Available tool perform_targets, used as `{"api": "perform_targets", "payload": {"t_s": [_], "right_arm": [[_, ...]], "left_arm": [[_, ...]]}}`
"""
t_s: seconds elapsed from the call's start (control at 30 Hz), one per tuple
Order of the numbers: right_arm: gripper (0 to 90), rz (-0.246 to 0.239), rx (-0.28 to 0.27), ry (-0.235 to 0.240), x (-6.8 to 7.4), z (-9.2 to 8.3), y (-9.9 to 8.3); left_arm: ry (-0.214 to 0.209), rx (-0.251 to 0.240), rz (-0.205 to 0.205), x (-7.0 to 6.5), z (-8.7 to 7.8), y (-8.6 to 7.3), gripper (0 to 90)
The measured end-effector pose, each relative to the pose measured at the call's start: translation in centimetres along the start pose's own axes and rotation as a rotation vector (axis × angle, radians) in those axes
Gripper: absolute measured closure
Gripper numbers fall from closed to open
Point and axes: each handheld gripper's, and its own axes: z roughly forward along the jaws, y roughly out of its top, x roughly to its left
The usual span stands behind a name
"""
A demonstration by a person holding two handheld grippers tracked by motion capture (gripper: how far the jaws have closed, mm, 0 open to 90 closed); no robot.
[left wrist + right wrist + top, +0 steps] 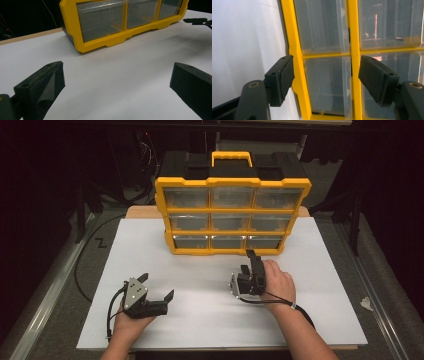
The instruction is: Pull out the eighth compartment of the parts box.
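A yellow-and-black organiser cabinet (232,215) with three rows of clear drawers stands at the back of the white board (150,250). My right gripper (247,261) is turned on its side just in front of the cabinet's bottom row, right of centre. In the right gripper view its jaws (325,67) stand apart on either side of a clear bottom-row drawer (327,82), and the pads touch nothing. My left gripper (158,285) rests low at the front left, open wide and empty (117,72), facing the cabinet's left corner (105,42). The right gripper's tip (197,21) shows far off.
The board lies on a wooden tabletop (145,211) that shows behind it. A metal rail (50,285) runs along the left side, with dark cables on the floor beyond. A small white scrap (366,303) lies off the board at the right.
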Motion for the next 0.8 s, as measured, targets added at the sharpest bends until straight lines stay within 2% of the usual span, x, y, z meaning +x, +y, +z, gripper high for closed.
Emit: {"api": "perform_targets", "payload": {"t_s": [0.2,0.33,0.4,0.8], "right_arm": [[36.6,-0.009,-0.007,-0.007,-0.1,0.9,1.0],[40.3,0.0,-0.003,-0.004,-0.2,1.5,1.6],[43.1,-0.013,-0.005,-0.007,-0.5,1.9,1.9],[54.0,-0.03,0.004,-0.021,-1.2,3.3,2.8]], "left_arm": [[-0.001,0.0,-0.001,0.1,0.0,0.0,0.5],[-0.004,0.001,0.0,0.0,0.0,0.0,0.5],[-0.007,0.0,-0.002,0.0,0.0,0.0,0.6],[-0.011,-0.002,-0.004,0.1,0.0,0.0,0.5]]}}
